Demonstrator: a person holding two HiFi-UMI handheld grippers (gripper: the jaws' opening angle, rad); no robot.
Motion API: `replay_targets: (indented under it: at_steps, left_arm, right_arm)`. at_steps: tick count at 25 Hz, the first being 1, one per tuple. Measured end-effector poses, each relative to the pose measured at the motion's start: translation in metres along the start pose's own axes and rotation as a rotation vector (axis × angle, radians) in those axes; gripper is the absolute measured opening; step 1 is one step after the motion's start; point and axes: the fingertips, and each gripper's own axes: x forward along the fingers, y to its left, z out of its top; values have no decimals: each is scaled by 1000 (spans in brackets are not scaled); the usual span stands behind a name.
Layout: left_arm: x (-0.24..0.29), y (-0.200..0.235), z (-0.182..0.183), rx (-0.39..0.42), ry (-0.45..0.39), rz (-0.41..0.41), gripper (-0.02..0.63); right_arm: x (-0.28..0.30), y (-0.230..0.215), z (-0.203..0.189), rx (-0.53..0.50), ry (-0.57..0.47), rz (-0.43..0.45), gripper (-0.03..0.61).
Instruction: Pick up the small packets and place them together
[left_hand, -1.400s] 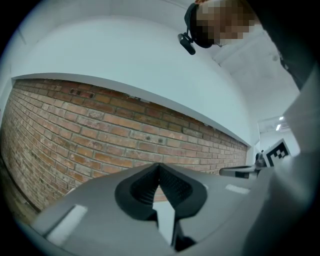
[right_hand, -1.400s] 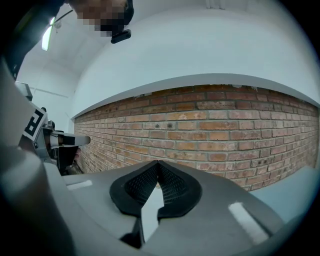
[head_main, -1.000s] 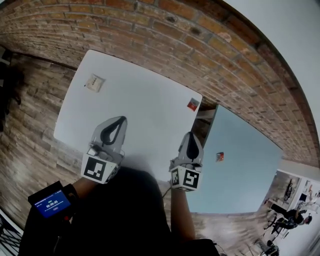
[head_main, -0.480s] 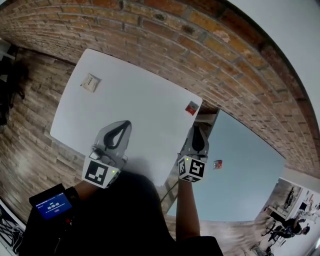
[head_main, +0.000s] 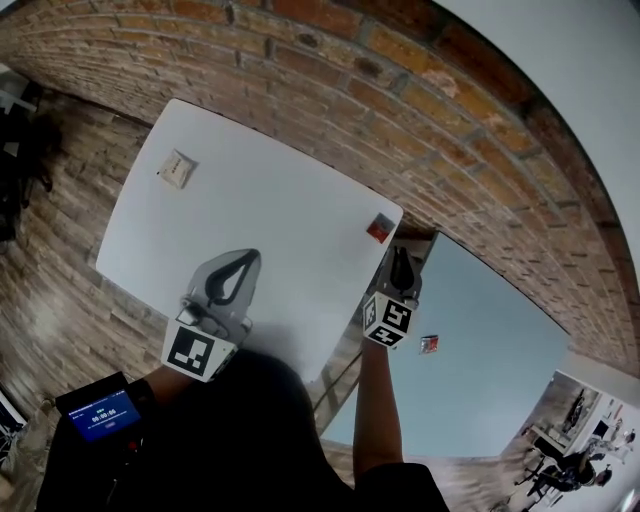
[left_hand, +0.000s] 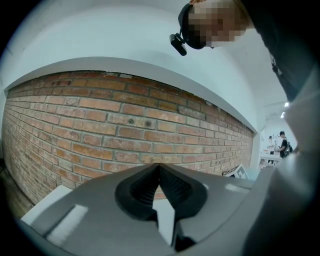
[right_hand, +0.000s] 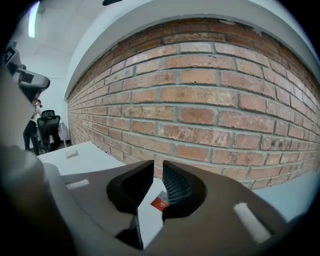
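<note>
the right gripper (head_main: 400, 258) hangs at the white table's (head_main: 280, 215) right edge. its jaws have just been opening to a narrow gap and grip nothing. the red packet (head_main: 380, 228) lies ahead at the right corner. the left gripper (head_main: 246, 260) is closed and empty over the near edge. the beige packet (head_main: 176, 169) lies near the far left corner.

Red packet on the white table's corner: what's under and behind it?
The red packet lies flat on the white table; beyond it stands the brick wall. Whether anything is beneath it cannot be seen: the packet itself covers that spot.
</note>
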Motion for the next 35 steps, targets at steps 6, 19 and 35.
replay_targets:
  at_steps: [6, 19, 35]
  left_arm:
    - [3, -4, -3, 17, 27, -11, 0]
    - [9, 7, -8, 34, 46, 5, 0]
    - [15, 4, -7, 19, 67, 17, 0]
  right_arm:
    - [26, -23, -26, 41, 26, -35, 58]
    - [64, -38, -67, 56, 106, -40, 56]
    - [97, -40, -104, 46, 189, -32, 61]
